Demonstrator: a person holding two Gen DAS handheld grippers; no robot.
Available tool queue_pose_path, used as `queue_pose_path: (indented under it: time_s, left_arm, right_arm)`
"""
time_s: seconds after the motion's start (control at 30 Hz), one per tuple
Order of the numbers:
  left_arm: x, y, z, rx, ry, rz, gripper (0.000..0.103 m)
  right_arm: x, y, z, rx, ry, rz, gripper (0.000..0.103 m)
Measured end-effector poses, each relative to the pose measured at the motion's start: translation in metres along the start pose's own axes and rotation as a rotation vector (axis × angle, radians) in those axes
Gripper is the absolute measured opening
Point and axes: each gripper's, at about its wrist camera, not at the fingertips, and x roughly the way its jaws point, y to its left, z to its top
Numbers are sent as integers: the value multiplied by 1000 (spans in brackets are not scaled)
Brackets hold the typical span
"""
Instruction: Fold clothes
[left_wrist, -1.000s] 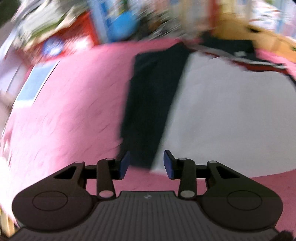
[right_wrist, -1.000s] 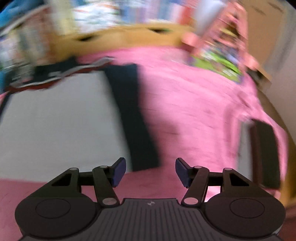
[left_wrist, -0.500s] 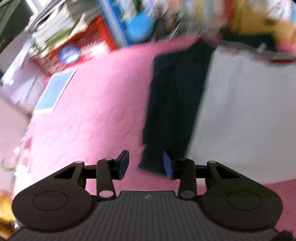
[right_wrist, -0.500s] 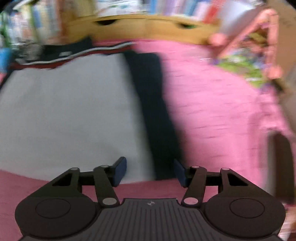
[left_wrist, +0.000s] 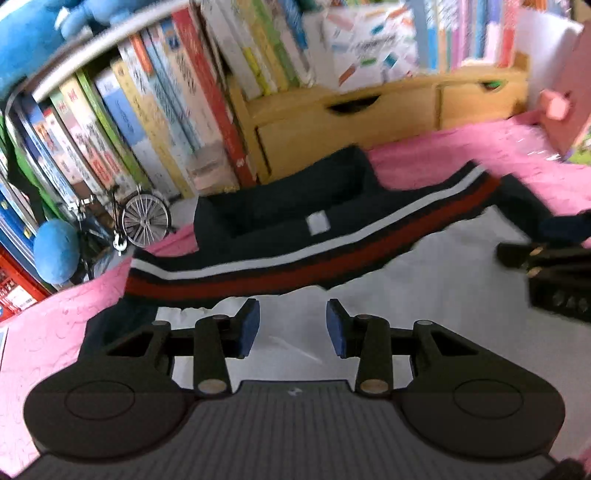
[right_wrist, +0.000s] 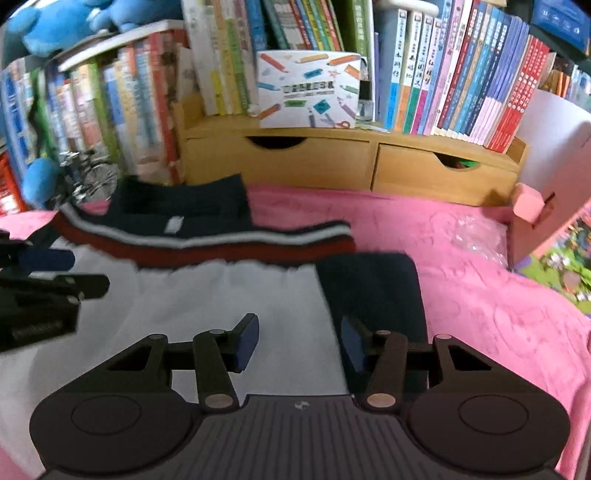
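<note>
The shirt (left_wrist: 424, 295) lay flat on the pink blanket (right_wrist: 498, 295), both dark sleeves apparently turned in; cross folds remained. The left gripper (left_wrist: 291, 326) and right gripper (right_wrist: 297, 343) hovered, jaws apart, holding nothing.

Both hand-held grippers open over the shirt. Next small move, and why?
Probably lower the left hand-held gripper and right hand-held gripper onto the shirt and pinch. Both are open and empty above the white body, which lies flat on the pink cover with its sleeve tucked alongside.
</note>
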Motion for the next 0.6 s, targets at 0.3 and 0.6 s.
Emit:
queue_pose_path:
  time_s: [0.3, 0.6]
  left_arm:
    - [28, 2, -6, 19, 80, 36, 39]
    - [31, 6, -4, 4, 99, 13, 39]
  right_arm:
    - [37, -9, -2, 25, 64, -9, 54]
    - [48, -11, -1, 68, 101, 17, 66]
